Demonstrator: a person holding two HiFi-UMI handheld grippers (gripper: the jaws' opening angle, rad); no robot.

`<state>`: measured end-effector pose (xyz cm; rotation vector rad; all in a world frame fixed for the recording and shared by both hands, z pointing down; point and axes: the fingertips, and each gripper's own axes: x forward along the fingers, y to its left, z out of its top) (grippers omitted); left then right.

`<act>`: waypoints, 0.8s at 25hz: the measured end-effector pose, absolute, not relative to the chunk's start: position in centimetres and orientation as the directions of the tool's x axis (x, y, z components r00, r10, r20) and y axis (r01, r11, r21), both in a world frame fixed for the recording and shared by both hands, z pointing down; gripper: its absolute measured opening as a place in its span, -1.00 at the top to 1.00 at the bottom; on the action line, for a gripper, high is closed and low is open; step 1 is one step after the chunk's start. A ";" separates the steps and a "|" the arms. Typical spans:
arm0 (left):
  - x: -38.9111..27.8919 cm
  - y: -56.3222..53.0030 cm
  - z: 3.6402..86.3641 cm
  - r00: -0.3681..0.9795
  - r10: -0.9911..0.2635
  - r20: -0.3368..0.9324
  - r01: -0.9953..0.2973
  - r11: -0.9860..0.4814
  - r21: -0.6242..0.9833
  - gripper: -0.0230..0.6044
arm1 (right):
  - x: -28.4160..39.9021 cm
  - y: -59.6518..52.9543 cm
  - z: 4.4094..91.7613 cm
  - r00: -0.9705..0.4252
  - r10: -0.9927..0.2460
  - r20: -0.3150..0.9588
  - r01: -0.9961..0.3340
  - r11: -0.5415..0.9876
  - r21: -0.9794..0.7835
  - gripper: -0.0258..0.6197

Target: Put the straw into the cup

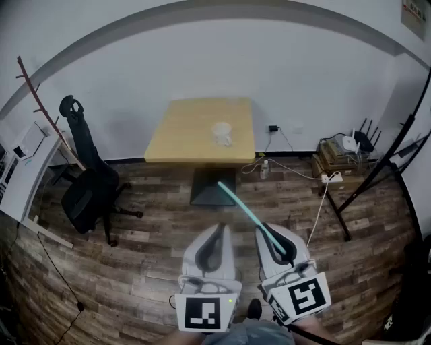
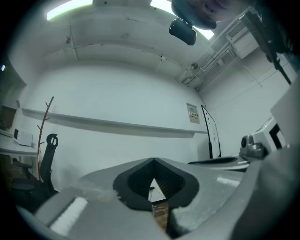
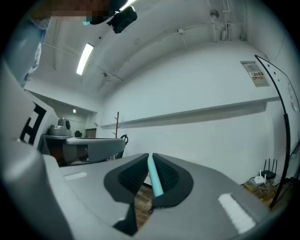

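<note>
Holding the straw (image 1: 246,205) pinched in the right hand-held gripper (image 1: 264,230), pointed forward as if ready for the cup (image 1: 222,133) well apart on the desk (image 1: 182,138) ahead, with the left hand-held gripper (image 1: 219,229) closed on nothing beside it, probably free to steady the cup.

One table (image 1: 200,131), 12 o'clock. One cup (image 1: 222,133) on it. One straw (image 1: 244,207), centre. Two grippers, 6 o'clock: left gripper (image 1: 220,228), right gripper (image 1: 263,230). One office chair (image 1: 86,192), 9 o'clock. One coat rack (image 1: 42,108), 10 o'clock. One router (image 1: 364,139), 2 o'clock. One power strip (image 1: 329,178), 3 o'clock. One wall notice (image 1: 412,15), 1 o'clock.
</note>
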<state>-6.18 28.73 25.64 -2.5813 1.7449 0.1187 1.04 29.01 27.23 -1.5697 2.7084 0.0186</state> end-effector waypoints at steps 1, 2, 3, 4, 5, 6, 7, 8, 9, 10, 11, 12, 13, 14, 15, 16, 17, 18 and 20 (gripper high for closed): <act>-5.9 28.6 25.5 0.370 -0.926 -0.079 -0.928 -0.373 0.025 0.87 | 1.3 28.9 27.2 -0.498 -0.867 -0.017 -0.867 0.498 0.004 0.83; -5.6 28.6 25.5 0.369 -0.926 -0.081 -0.928 -0.372 0.026 0.87 | 1.6 28.9 27.1 -0.499 -0.866 -0.018 -0.867 0.499 0.003 0.83; -5.3 28.5 25.4 0.368 -0.926 -0.082 -0.928 -0.371 0.026 0.87 | 1.9 28.8 27.1 -0.500 -0.866 -0.019 -0.866 0.500 0.002 0.83; -5.0 28.5 25.5 0.367 -0.927 -0.080 -0.929 -0.370 0.025 0.87 | 2.1 28.8 27.1 -0.501 -0.865 -0.021 -0.865 0.501 0.000 0.83; -4.7 28.5 25.6 0.367 -0.927 -0.079 -0.929 -0.369 0.021 0.87 | 2.4 28.8 27.2 -0.502 -0.864 -0.022 -0.865 0.502 -0.001 0.83; -4.4 28.5 25.6 0.366 -0.927 -0.080 -0.929 -0.369 0.016 0.87 | 2.7 28.8 27.2 -0.504 -0.864 -0.024 -0.864 0.504 -0.002 0.83; -4.1 28.4 25.7 0.366 -0.927 -0.081 -0.930 -0.368 0.012 0.87 | 3.0 28.7 27.3 -0.505 -0.863 -0.026 -0.863 0.505 -0.004 0.83; -3.7 28.3 25.7 0.365 -0.927 -0.081 -0.930 -0.367 0.007 0.87 | 3.3 28.6 27.3 -0.506 -0.862 -0.028 -0.862 0.507 -0.005 0.83; -3.3 28.2 25.7 0.363 -0.928 -0.081 -0.931 -0.365 0.003 0.87 | 3.8 28.5 27.2 -0.508 -0.861 -0.032 -0.861 0.508 -0.008 0.83; -2.9 28.1 25.7 0.361 -0.929 -0.081 -0.932 -0.363 -0.001 0.87 | 4.2 28.4 27.2 -0.509 -0.860 -0.038 -0.860 0.510 -0.015 0.83; -2.5 28.0 25.7 0.359 -0.930 -0.081 -0.933 -0.360 -0.005 0.87 | 4.8 28.3 27.2 -0.511 -0.858 -0.044 -0.858 0.513 -0.025 0.83; -2.1 27.9 25.7 0.356 -0.931 -0.081 -0.934 -0.356 -0.007 0.87 | 5.3 28.1 27.2 -0.515 -0.856 -0.049 -0.855 0.517 -0.037 0.82; -1.6 27.8 25.8 0.352 -0.933 -0.080 -0.936 -0.352 -0.009 0.87 | 5.7 28.0 27.2 -0.519 -0.853 -0.050 -0.852 0.521 -0.045 0.82; -1.2 27.7 25.8 0.347 -0.935 -0.078 -0.938 -0.347 -0.009 0.87 | 6.2 27.8 27.2 -0.524 -0.850 -0.050 -0.849 0.527 -0.048 0.82; -0.8 27.6 25.9 0.340 -0.937 -0.076 -0.940 -0.341 -0.007 0.87 | 6.7 27.6 27.2 -0.530 -0.847 -0.049 -0.845 0.532 -0.048 0.82; -0.4 27.4 26.0 0.332 -0.940 -0.076 -0.943 -0.333 -0.004 0.87 | 7.1 27.5 27.2 -0.535 -0.843 -0.049 -0.842 0.537 -0.045 0.82; -0.1 27.3 26.1 0.324 -0.943 -0.076 -0.946 -0.325 -0.001 0.87 | 7.5 27.3 27.2 -0.540 -0.840 -0.050 -0.839 0.542 -0.044 0.82; 0.2 27.2 26.2 0.317 -0.945 -0.075 -0.948 -0.318 0.001 0.87 | 7.8 27.2 27.2 -0.545 -0.837 -0.051 -0.836 0.547 -0.043 0.82; 0.6 27.2 26.8 0.308 -0.949 -0.069 -0.951 -0.309 0.001 0.87 | 8.3 26.9 27.4 -0.553 -0.832 -0.051 -0.831 0.555 -0.045 0.82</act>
